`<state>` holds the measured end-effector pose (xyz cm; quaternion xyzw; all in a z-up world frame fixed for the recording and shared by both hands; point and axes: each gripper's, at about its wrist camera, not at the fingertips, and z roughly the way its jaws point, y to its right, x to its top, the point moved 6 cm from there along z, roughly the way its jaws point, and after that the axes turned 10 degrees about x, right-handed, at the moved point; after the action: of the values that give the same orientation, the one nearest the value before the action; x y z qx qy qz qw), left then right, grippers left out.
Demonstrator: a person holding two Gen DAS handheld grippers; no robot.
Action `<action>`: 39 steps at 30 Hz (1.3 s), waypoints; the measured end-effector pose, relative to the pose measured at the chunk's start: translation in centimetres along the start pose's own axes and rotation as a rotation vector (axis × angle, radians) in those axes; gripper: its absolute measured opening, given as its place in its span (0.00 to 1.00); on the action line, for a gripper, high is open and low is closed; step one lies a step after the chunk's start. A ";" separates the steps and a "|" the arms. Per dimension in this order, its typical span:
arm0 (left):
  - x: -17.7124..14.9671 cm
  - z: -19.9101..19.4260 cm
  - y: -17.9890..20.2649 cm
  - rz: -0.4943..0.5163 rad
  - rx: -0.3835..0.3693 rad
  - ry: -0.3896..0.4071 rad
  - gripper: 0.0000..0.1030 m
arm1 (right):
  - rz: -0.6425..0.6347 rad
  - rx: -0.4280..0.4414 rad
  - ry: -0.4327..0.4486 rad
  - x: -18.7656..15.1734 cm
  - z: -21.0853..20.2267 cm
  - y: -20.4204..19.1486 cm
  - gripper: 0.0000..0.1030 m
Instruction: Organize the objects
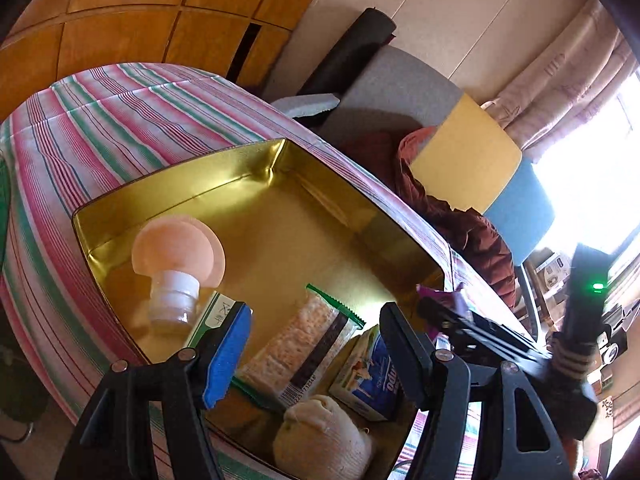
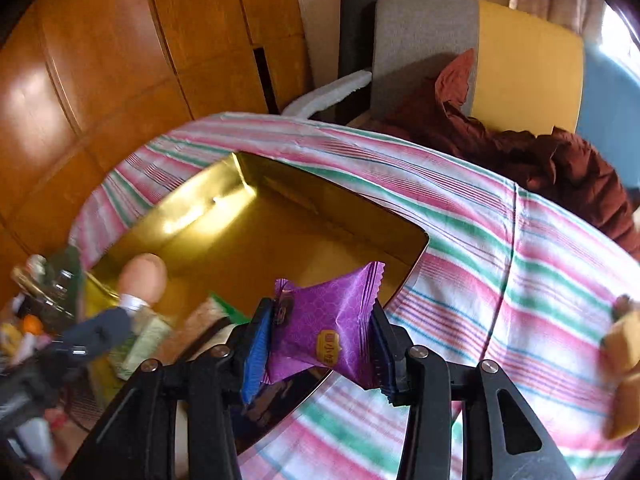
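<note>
A gold tin box [image 1: 256,184] [image 2: 200,204] sits open on the striped tablecloth. Inside lie a pink mushroom-shaped lamp [image 1: 176,256] [image 2: 142,276], a clear cracker pack [image 1: 300,344], a blue-and-white carton [image 1: 372,376], a green-and-white box [image 1: 212,312] and a beige knitted pouch [image 1: 324,436]. My left gripper [image 1: 316,352] is open and empty above the tin's near side. My right gripper [image 2: 320,340] is shut on a purple candy wrapper [image 2: 328,328], held over the tin's right edge; it also shows in the left wrist view [image 1: 436,300].
The striped tablecloth [image 2: 500,272] [image 1: 120,120] covers the table. Small tan blocks [image 2: 624,340] lie at its right edge. A chair with a brown jacket [image 2: 540,152] stands behind the table. A wooden wardrobe [image 2: 120,60] is at the back left.
</note>
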<state>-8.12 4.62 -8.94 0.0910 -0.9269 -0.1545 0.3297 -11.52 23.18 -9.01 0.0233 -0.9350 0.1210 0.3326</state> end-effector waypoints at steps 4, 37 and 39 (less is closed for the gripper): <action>0.0 0.0 0.0 0.003 -0.006 -0.003 0.66 | 0.000 -0.051 0.002 0.2 0.3 1.0 0.54; -4.8 -1.5 7.9 0.288 -0.158 -0.017 0.66 | 0.122 -0.199 0.056 -12.2 -8.1 8.2 0.74; -5.6 -1.8 8.9 0.334 -0.176 -0.010 0.66 | 0.137 -0.204 0.053 -13.0 -8.6 8.9 0.74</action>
<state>-3.30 14.11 -7.80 -0.0942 -0.9137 -0.1784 0.3527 2.83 33.36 -12.61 -0.0776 -0.9327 0.0484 0.3489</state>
